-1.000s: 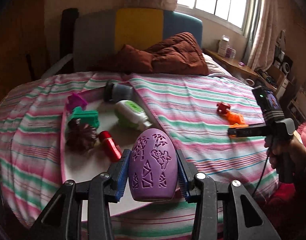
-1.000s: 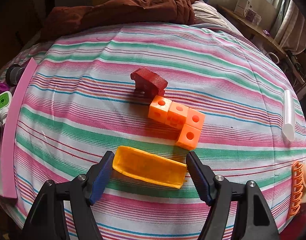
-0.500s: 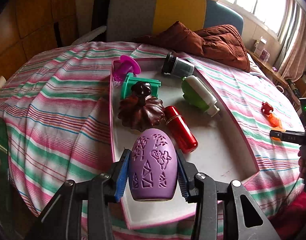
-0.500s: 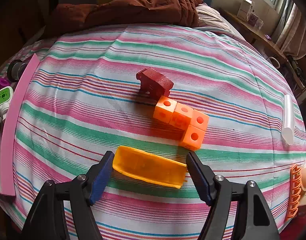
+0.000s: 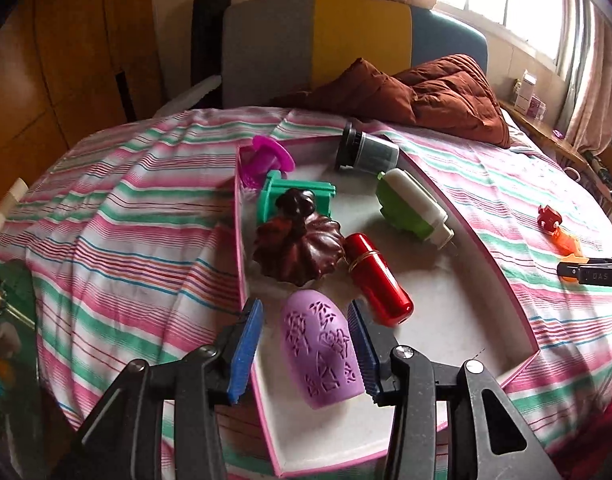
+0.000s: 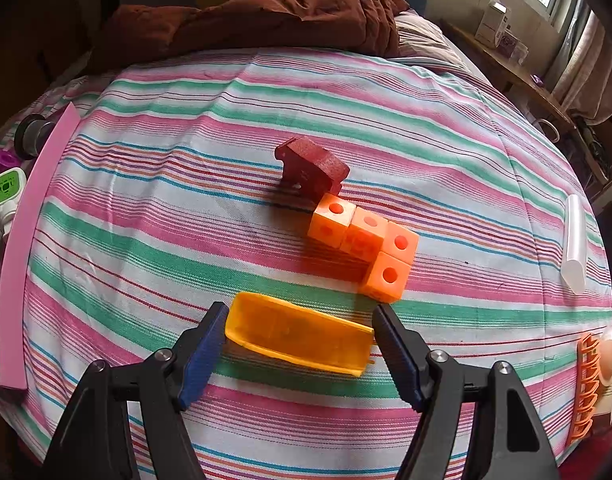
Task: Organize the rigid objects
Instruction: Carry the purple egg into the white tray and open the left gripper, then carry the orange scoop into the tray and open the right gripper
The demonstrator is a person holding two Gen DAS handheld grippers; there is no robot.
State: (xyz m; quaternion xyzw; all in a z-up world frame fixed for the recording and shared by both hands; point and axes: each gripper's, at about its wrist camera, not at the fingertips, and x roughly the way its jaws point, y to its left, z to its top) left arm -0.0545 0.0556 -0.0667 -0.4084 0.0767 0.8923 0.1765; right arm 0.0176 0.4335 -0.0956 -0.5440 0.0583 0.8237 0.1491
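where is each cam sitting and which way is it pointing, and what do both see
Left wrist: sits on the left gripper, looks along its open fingers over the pink-rimmed tray toward the headboard; purple patterned egg-shaped shell lies between the fingers.
Right wrist: sits on the right gripper, looks across the striped bedsheet; open fingers flank the yellow plastic trough.
Shared: the tray, the orange linked cubes and the dark red block.

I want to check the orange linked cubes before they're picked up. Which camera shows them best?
The right wrist view: the orange cubes lie close, whole and sharp on the striped bedspread. The left wrist view shows only a small orange bit far right.
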